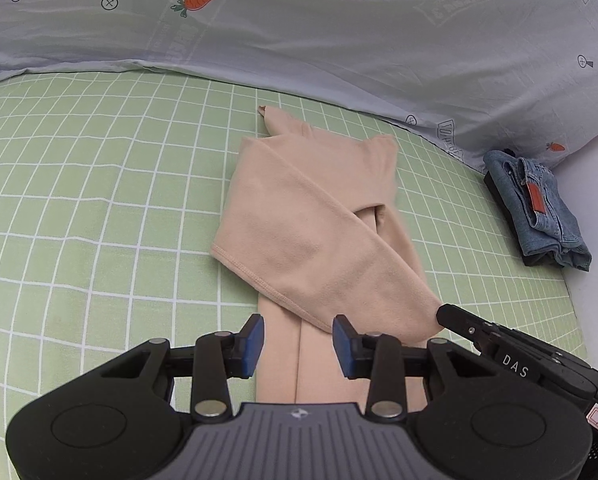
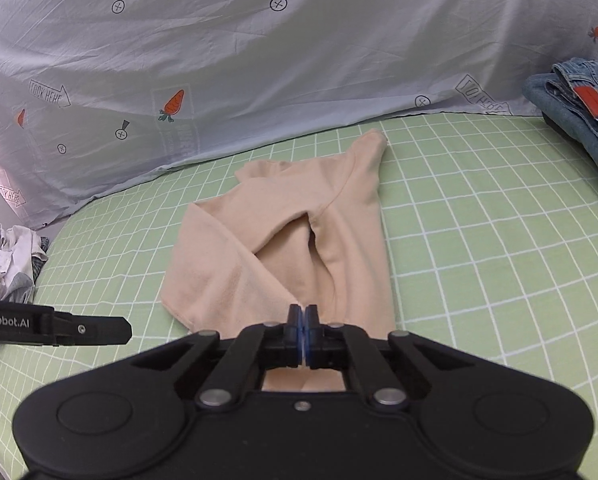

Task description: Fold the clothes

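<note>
A beige long-sleeved garment (image 1: 311, 216) lies on the green checked bed sheet (image 1: 99, 184), with a sleeve folded diagonally across its body. It also shows in the right wrist view (image 2: 283, 232). My left gripper (image 1: 298, 344) is open and empty, its blue pads on either side of the garment's near end. My right gripper (image 2: 303, 320) is shut on the near corner of the folded sleeve; in the left wrist view it enters from the right (image 1: 445, 314) at that corner. The left gripper's finger shows at the left of the right wrist view (image 2: 111, 330).
A pale blue quilt (image 1: 299, 32) with carrot prints lies along the far side of the bed. Folded blue jeans (image 1: 539, 208) lie on a dark item at the right edge of the bed. A heap of grey and white clothes (image 2: 7, 256) lies off the left edge.
</note>
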